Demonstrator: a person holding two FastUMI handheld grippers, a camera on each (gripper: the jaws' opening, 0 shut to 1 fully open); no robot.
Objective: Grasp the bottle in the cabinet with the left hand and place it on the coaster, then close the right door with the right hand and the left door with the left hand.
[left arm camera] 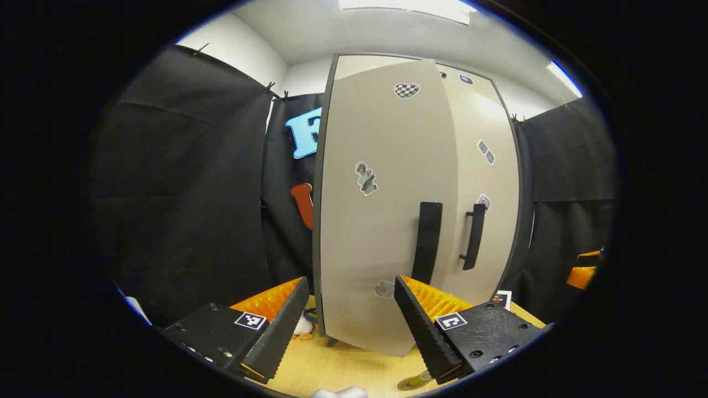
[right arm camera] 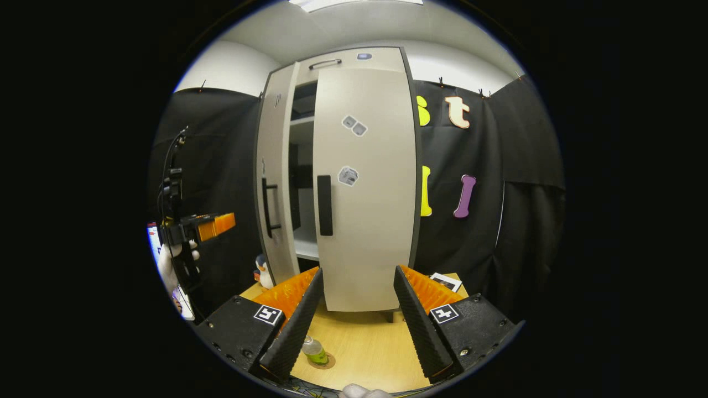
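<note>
Right gripper view: the bottle stands on the coaster on the near part of the table, the cabinet behind it with 1 door shut and 1 ajar.

In the right gripper view the right gripper has its jaws apart with nothing between them, facing the shut right door; the left door stands partly open, shelves visible in the gap, and a penguin toy sits at its foot. Far left, a gloved hand holds the left gripper. In the left gripper view the left gripper is also spread and holds nothing, close to the left door near its handle, with the bottle low between table and finger.
</note>
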